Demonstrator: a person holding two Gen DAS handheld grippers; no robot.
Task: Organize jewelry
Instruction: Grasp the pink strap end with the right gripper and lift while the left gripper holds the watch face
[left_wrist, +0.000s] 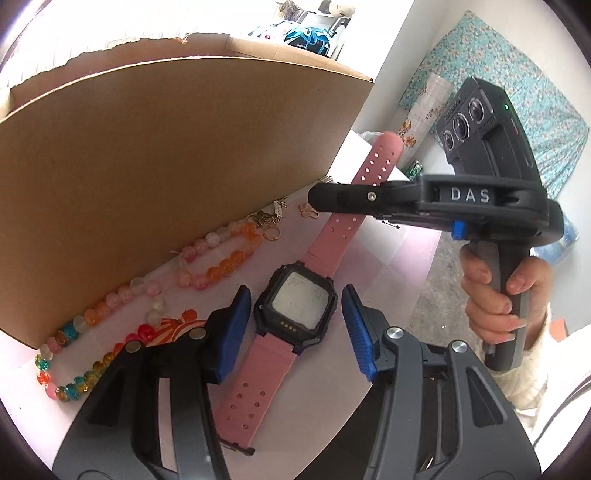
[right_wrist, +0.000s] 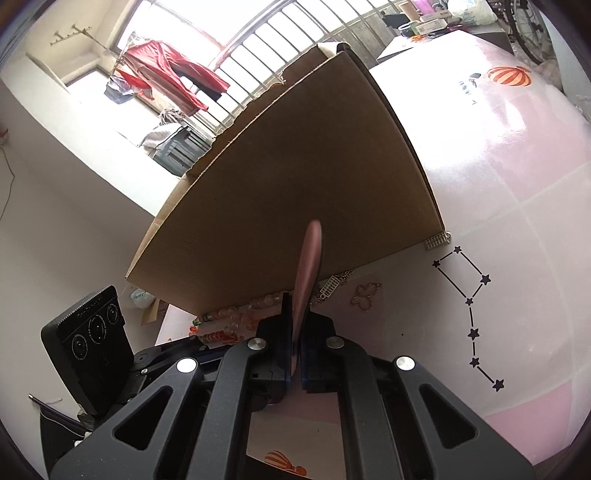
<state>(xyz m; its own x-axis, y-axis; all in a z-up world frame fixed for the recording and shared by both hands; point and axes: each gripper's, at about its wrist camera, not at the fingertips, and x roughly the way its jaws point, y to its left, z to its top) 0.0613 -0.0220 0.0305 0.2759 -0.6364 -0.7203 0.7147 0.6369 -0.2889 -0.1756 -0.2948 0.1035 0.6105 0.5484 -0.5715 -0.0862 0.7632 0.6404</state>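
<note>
White table (left_wrist: 384, 258) is carrying the pink watch (left_wrist: 295, 306), its case lying between the spread left hand-held gripper (left_wrist: 295, 328) while the right hand-held gripper (right_wrist: 295, 343) is pinching the far strap, long axis running away.

A lived-in home room: red garments (right_wrist: 173, 70) hang drying at the barred window (right_wrist: 258, 48), and a teal floral cloth (left_wrist: 517, 92) lies beyond the pink-and-white worktop (right_wrist: 517, 166).

Barred window (right_wrist: 266, 48) (bright daylight); white walls (right_wrist: 74, 177); floral cloth (left_wrist: 517, 85)
</note>
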